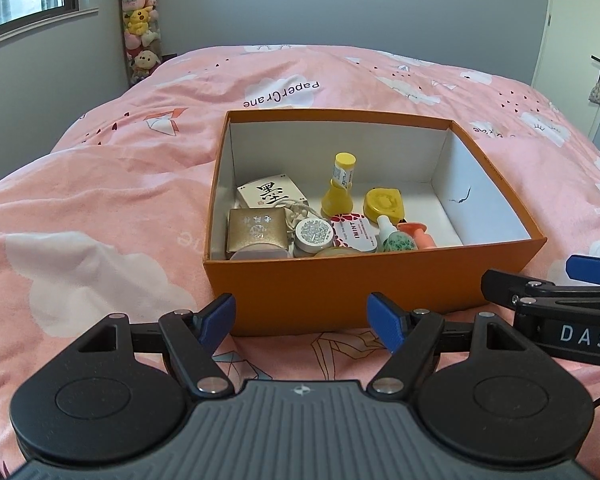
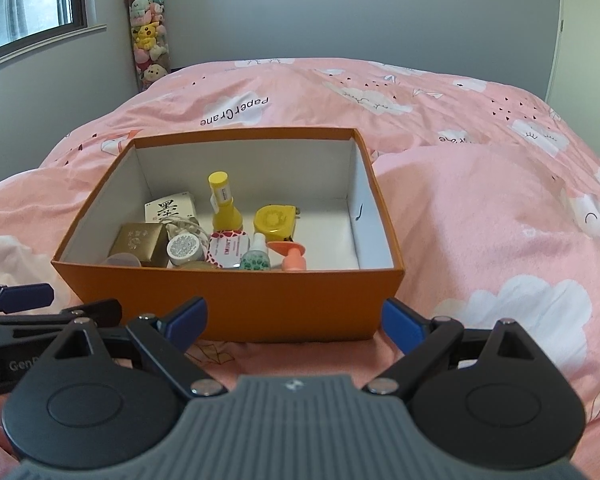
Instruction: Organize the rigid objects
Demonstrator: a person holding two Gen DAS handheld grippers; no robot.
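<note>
Two grippers, left gripper (image 1: 301,320) and right gripper (image 2: 294,322), parked before the near wall of the orange box (image 1: 340,284) on the pink bedspread (image 1: 100,200), jaws spread apart, nothing held. Inside, small rigid items bunched toward the near left corner: yellow bottle (image 1: 340,188) upright, gold box (image 1: 256,229), round tin (image 1: 313,234), yellow case (image 1: 382,201), coral piece (image 1: 418,234). Far right corner bare. Likely risks: tipping the upright bottle on reaching in, dragging a neighbour from so tight a cluster, or rocking the box on soft bedding.
</note>
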